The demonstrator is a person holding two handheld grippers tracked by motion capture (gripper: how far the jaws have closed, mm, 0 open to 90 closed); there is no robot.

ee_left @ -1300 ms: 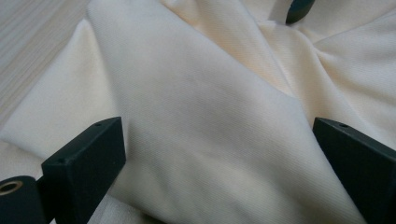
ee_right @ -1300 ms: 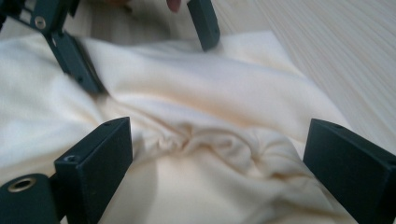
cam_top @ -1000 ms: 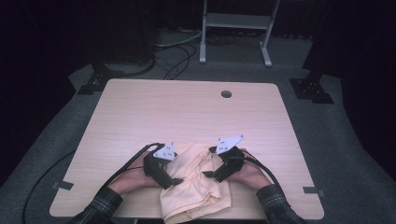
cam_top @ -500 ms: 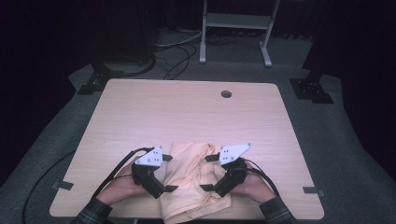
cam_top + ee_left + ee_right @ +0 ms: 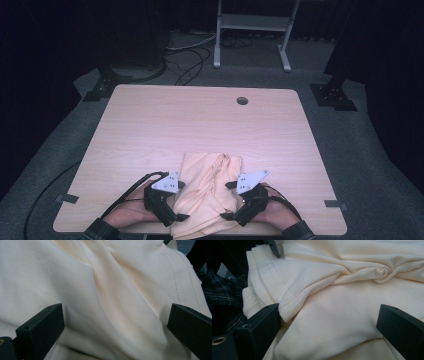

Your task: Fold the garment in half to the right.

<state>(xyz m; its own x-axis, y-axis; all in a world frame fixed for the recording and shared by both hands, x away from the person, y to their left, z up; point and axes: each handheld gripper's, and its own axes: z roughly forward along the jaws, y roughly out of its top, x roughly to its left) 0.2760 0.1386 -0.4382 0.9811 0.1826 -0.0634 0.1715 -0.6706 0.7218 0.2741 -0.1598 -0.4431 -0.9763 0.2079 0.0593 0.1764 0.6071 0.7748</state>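
Note:
A cream cloth (image 5: 206, 185) lies rumpled at the near middle of the wooden table (image 5: 200, 125), and its lower part hangs over the front edge. My left gripper (image 5: 181, 201) sits against the cloth's left side and my right gripper (image 5: 226, 200) against its right side, the two facing each other. In the left gripper view the gripper (image 5: 115, 325) is open, with a thick fold of the cloth (image 5: 105, 290) between its jaws. My right gripper (image 5: 328, 325) is also open in its own view, over a stitched hem (image 5: 287, 302) of the cloth.
The table has a round cable hole (image 5: 242, 100) near its far edge. Tape marks (image 5: 66, 198) sit at its near corners. A metal stand (image 5: 252, 22) and cables (image 5: 185, 55) are on the floor beyond. A plaid sleeve (image 5: 227, 297) is close behind the cloth's edge.
Both grippers have drawn back toward the near edge of the table and sunk lower beside the cloth. The cloth now looks narrower and more bunched between them.

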